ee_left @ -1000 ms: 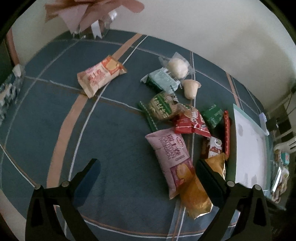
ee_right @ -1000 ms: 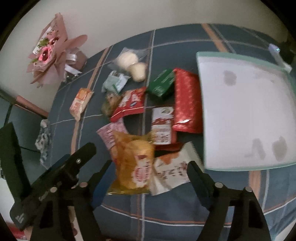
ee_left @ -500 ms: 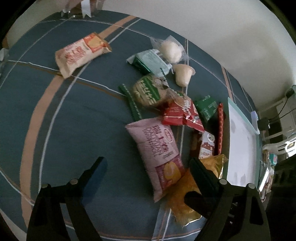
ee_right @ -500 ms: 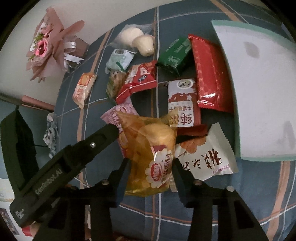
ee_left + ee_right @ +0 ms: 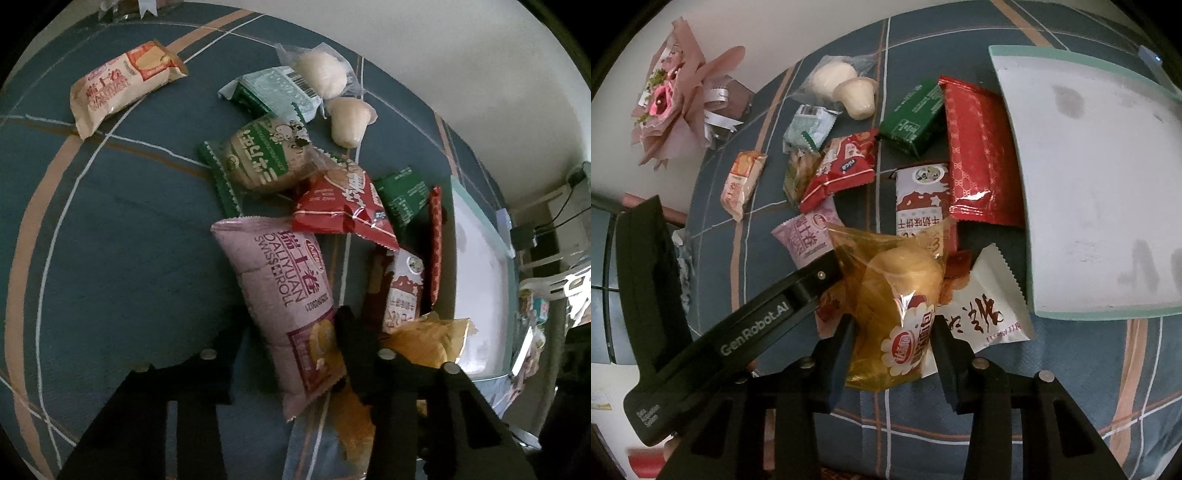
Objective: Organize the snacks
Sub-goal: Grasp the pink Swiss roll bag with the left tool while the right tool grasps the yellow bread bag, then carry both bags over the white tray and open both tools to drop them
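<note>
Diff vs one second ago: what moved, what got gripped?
Both grippers came down and closed. The left gripper has just been closing onto the pink Swiss roll packet; the right gripper now clamps the yellow clear-wrapped bread bag. The other snacks and the white green-rimmed tray stayed put.

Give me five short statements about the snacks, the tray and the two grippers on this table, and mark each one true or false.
1. The right gripper is shut on the yellow bread bag. True.
2. The white tray already holds several snacks. False: nothing lies in it.
3. The left gripper is closed on the pink Swiss roll bag. True: its jaws have just been closing and now pinch the bag's lower end.
4. The long red packet lies far from the tray. False: it lies right beside the tray's edge.
5. The orange-and-white roll packet lies apart from the main pile. True.
</note>
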